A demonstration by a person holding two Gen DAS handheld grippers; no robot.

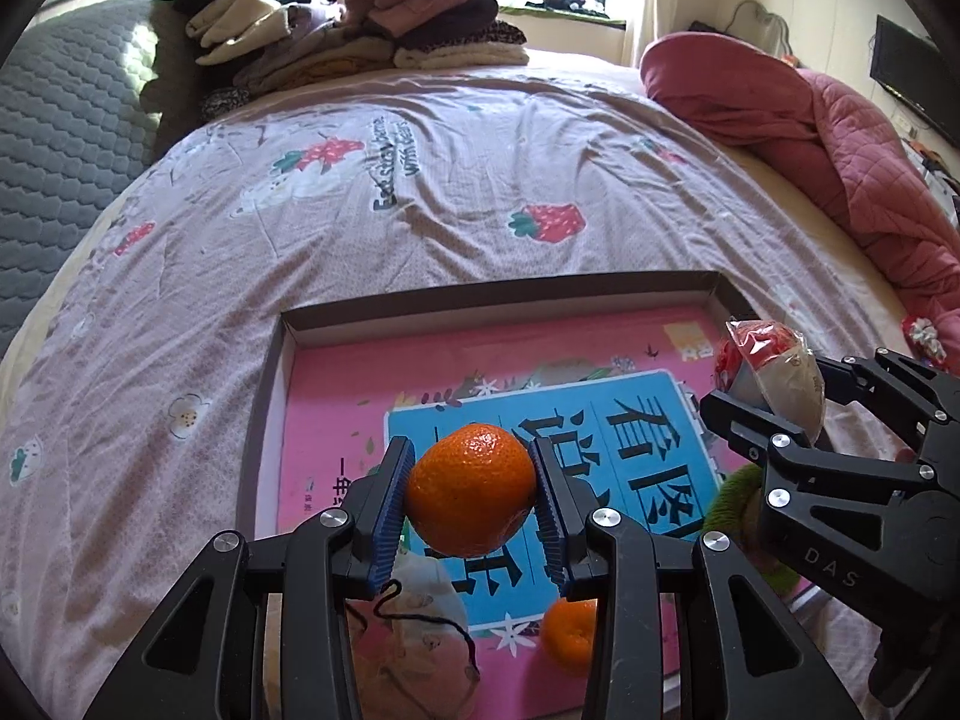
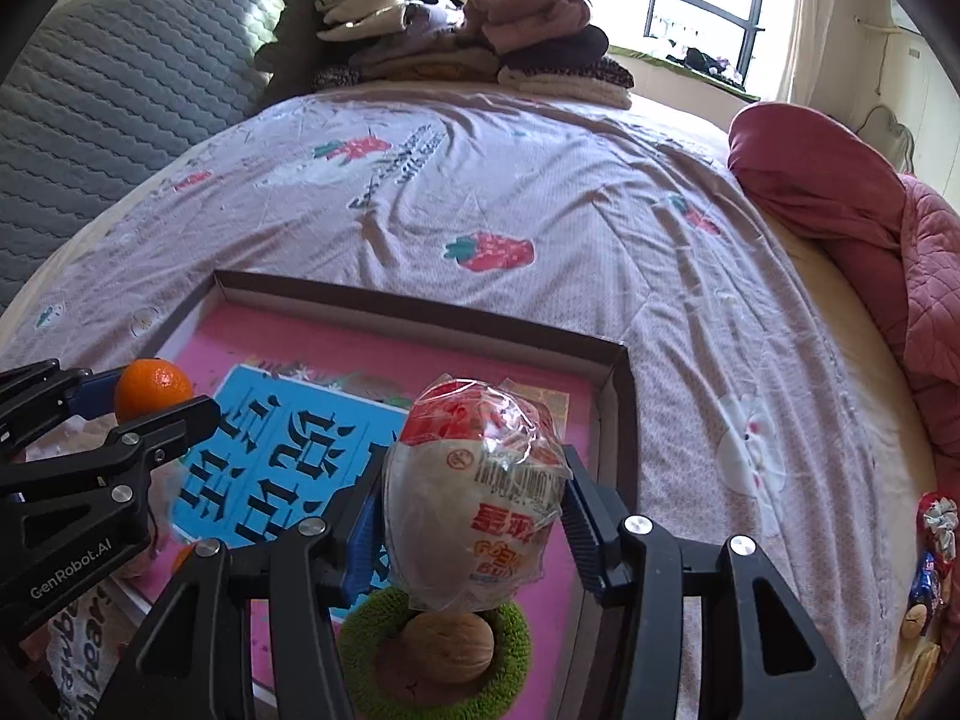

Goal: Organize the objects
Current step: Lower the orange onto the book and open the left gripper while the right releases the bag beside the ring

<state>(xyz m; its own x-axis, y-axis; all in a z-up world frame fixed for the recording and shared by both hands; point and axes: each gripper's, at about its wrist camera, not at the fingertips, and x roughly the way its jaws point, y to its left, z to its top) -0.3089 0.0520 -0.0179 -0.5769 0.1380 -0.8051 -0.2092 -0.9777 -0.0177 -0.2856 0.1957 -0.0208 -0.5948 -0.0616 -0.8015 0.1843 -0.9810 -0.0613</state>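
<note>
jaws clamped on an orange tangerine (image 1: 471,489), the left gripper (image 1: 471,498) hangs over the shallow box (image 1: 498,291) on the bed (image 1: 300,228); the right gripper (image 2: 474,516) pinches a wrapped egg-shaped packet (image 2: 474,492), seemingly above a walnut (image 2: 447,645) in a green ring (image 2: 516,660).

The bed (image 1: 420,192), under a strawberry-print sheet, carries a shallow box (image 1: 498,291) at 6 o'clock, folded clothes (image 1: 360,30) at 12, a pink quilt (image 1: 840,138) at 2, and perhaps wrapped sweets (image 2: 933,546) at 4.
</note>
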